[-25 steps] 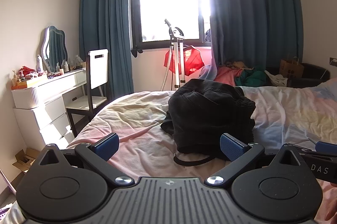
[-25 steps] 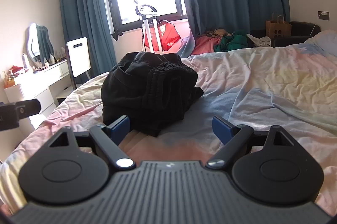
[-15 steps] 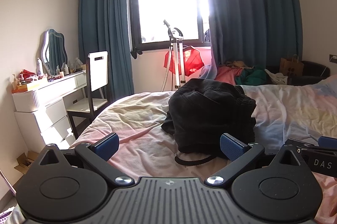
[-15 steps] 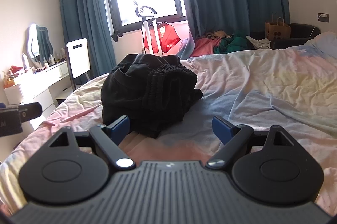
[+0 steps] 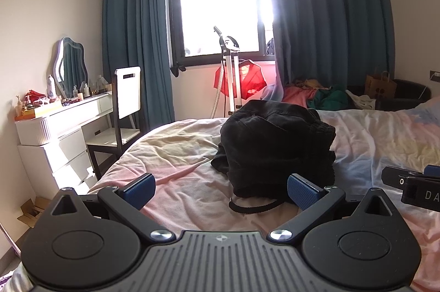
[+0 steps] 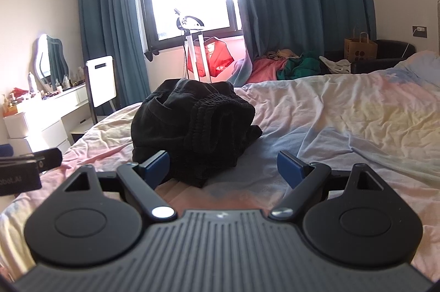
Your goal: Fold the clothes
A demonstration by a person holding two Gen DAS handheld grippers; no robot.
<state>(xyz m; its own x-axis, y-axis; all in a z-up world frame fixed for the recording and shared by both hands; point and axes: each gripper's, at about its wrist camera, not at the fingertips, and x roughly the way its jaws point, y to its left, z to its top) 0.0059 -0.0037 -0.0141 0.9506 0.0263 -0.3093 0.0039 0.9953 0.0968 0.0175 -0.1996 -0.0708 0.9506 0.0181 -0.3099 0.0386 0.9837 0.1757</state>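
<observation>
A bundled black garment (image 5: 277, 146) with a ribbed waistband and a loose drawstring (image 5: 253, 207) lies in a heap on the pastel bed sheet (image 5: 176, 154). My left gripper (image 5: 221, 189) hovers just short of it, open, with nothing between its blue pads (image 5: 302, 191). In the right wrist view the same garment (image 6: 192, 124) sits ahead and to the left of my right gripper (image 6: 222, 167), which is open and holds nothing. Each gripper's tip shows at the edge of the other's view, the right one (image 5: 412, 189) and the left one (image 6: 27, 168).
A white dressing table (image 5: 63, 124) with a mirror and bottles and a white chair (image 5: 123, 110) stand left of the bed. A garment steamer stand (image 5: 231, 72) is by the window. A pile of clothes (image 6: 291, 65), a paper bag (image 6: 360, 48) and a dark armchair lie beyond the bed.
The left gripper has tilted up slightly, so the room sits lower in its view. The right gripper has barely moved. The garment lies as before.
</observation>
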